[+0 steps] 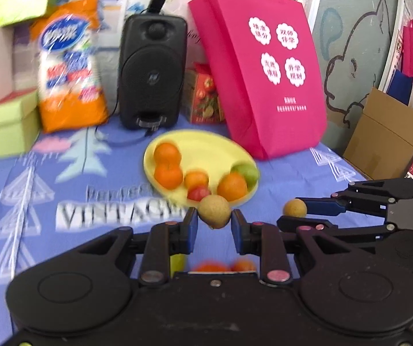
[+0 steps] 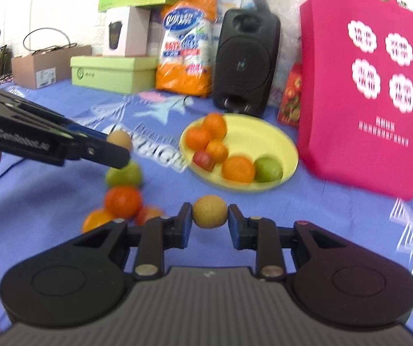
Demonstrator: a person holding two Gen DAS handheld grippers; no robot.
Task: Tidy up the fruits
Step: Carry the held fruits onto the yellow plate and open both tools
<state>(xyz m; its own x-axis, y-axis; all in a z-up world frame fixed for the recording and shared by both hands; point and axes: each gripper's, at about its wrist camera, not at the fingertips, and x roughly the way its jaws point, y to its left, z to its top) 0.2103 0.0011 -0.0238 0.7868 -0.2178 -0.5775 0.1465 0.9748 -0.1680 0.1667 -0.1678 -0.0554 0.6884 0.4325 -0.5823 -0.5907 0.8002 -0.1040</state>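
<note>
A yellow plate on the blue cloth holds several oranges, a small red fruit and a green fruit. My left gripper is shut on a brown round fruit, held just in front of the plate. My right gripper is shut on another brown round fruit, to the right of the left one; it also shows in the left wrist view. Loose fruit lie left of my right gripper: a green fruit, an orange and more oranges below.
A black speaker with a cable, an orange-and-white bag, green boxes and a pink tote bag stand behind the plate. A small red fruit-print box sits between speaker and tote.
</note>
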